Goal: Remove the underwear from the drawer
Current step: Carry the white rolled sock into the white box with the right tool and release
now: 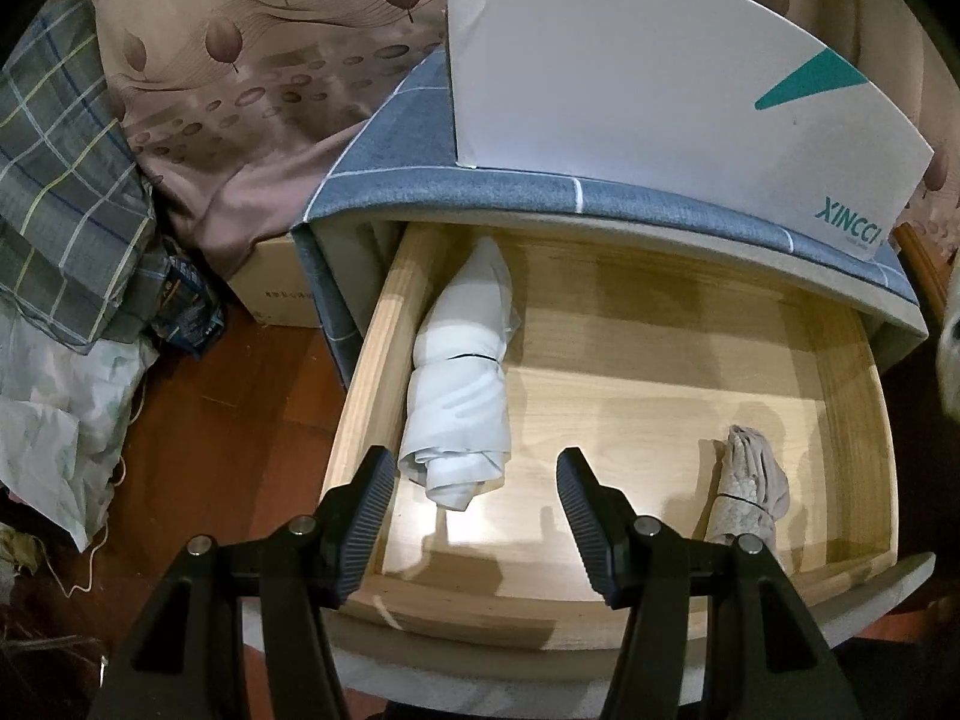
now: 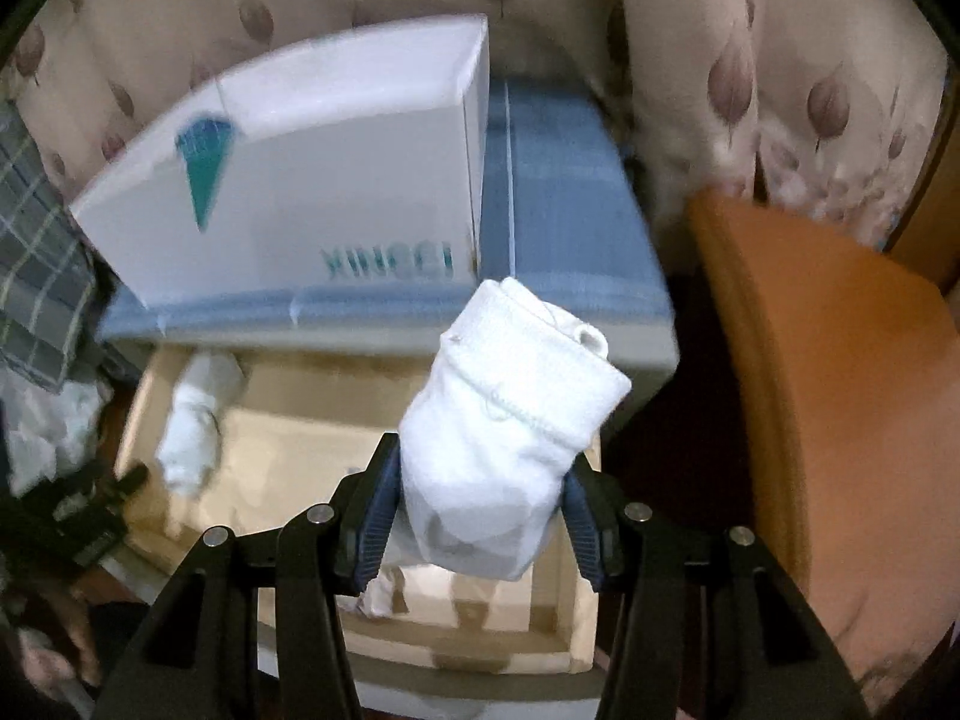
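Nearest the right wrist camera: right gripper (image 2: pixel 480 510) clenched on a white knitted roll (image 2: pixel 510 438), lifted clear above the open wooden drawer (image 2: pixel 504 654). Grip low on the bundle, most of its bulk leaning out past the fingertips toward the blue-checked cabinet top (image 2: pixel 558 228). Likely slip if the squeeze eases, since soft folded knit compresses and gives little purchase; a drop from here probably back into the drawer or onto the floor beside it. Heavy blur across this view, so a fast swing toward the orange cushion (image 2: pixel 840 390) could also shake the roll loose or let it unfold.

Left gripper (image 1: pixel 477 492) released, jaws spread wide, holding nothing, poised over the drawer's front rim, just short of a white rolled cloth bundle (image 1: pixel 459 384) lying along the left wall. A beige lacy roll (image 1: pixel 750 480) near the right front corner, partly hidden behind the right finger. Risk on a careless descent: fingers striking the drawer wall or catching only a loose outer fold, unrolling the bundle instead of lifting it. White XINCCI box (image 1: pixel 660 90) on the cabinet top, close enough to be knocked by a high lift.
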### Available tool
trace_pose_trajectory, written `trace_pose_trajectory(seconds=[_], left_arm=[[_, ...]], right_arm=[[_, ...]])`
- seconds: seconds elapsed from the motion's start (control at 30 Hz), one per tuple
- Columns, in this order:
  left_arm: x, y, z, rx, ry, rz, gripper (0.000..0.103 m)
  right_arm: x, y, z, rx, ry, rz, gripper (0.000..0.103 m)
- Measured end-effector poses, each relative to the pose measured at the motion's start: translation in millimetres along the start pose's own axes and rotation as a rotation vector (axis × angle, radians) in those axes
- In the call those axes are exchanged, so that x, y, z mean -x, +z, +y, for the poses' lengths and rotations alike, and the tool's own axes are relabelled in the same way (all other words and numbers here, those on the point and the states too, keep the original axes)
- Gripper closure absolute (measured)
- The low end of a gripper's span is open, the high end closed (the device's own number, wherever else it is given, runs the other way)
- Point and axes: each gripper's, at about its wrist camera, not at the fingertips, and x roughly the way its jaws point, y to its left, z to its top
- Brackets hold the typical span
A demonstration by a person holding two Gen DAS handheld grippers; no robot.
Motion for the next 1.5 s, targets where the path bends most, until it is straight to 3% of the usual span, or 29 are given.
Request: trace_pose_trajectory(seconds=[0.37, 0.57, 1.07, 1.5], left_arm=[[1.5, 0.4, 2.0, 0.006, -0.003, -0.007, 0.045], [1.6, 1.1, 3.9, 0.017, -0.006, -0.011, 0.045], [4.6, 0.3, 10.9, 0.058, -0.016, -0.025, 0.045], [4.0, 1.6, 14.4, 0.077, -0.034, -0.024, 0.045]], right_arm=[[52.3, 77.8, 32.7, 0.040, 0.011, -0.162, 0.056], [52.6, 110.4, 51.2, 0.056, 0.026, -0.198, 0.056], [-0.9, 152.0, 96.9, 0.135, 0.031, -0.117, 0.056], [-53.9, 156.1, 88.1, 0.115, 0.017, 0.018, 0.052]])
